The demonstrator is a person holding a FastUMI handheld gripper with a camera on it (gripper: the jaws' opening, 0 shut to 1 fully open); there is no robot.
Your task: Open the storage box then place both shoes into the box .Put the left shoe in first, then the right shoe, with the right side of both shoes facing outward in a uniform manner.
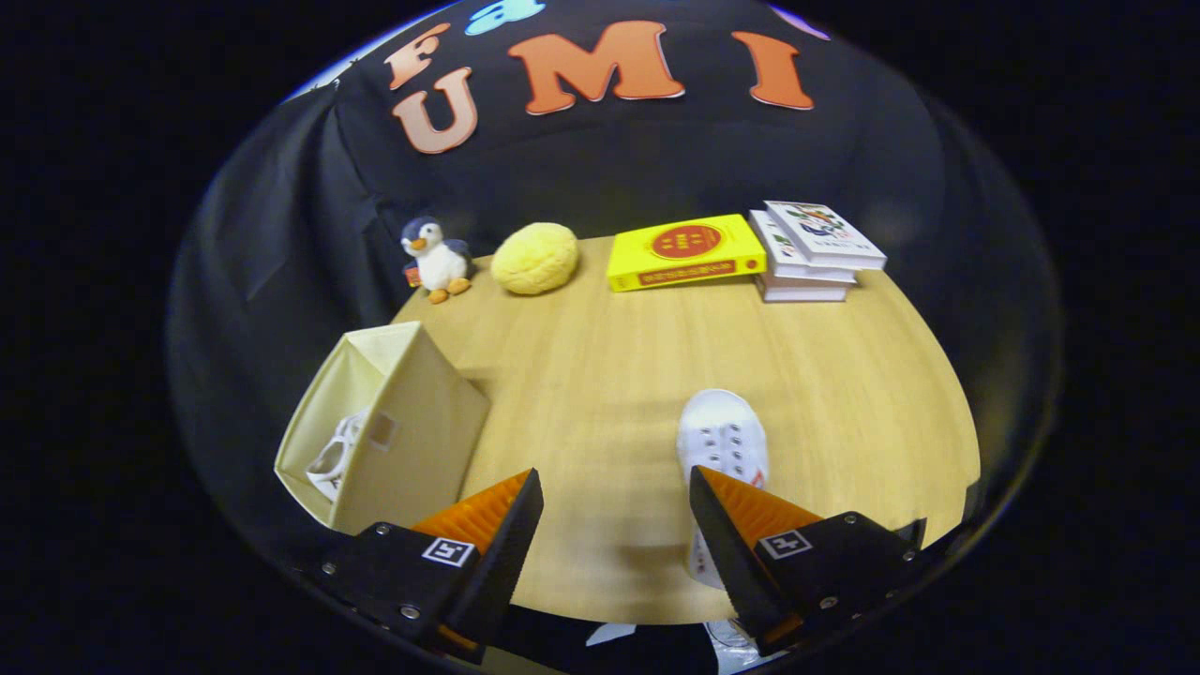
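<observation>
The tool (614,487) hung over the worktop (600,375) with its fingers spread wide and nothing between them, the right finger overlapping a white shoe (722,441) that lay on the wood pointing away. Off beside the left finger stood the cream box (412,441), open on its left side, with the other shoe (337,455) already inside. Along the far edge sat a toy penguin (436,258), a yellow ball (535,258), a yellow book (684,251) and a stack of books (814,253).

Wooden table (600,375) with storage box (412,431), shoe (722,441), penguin (436,258), books (811,248).
</observation>
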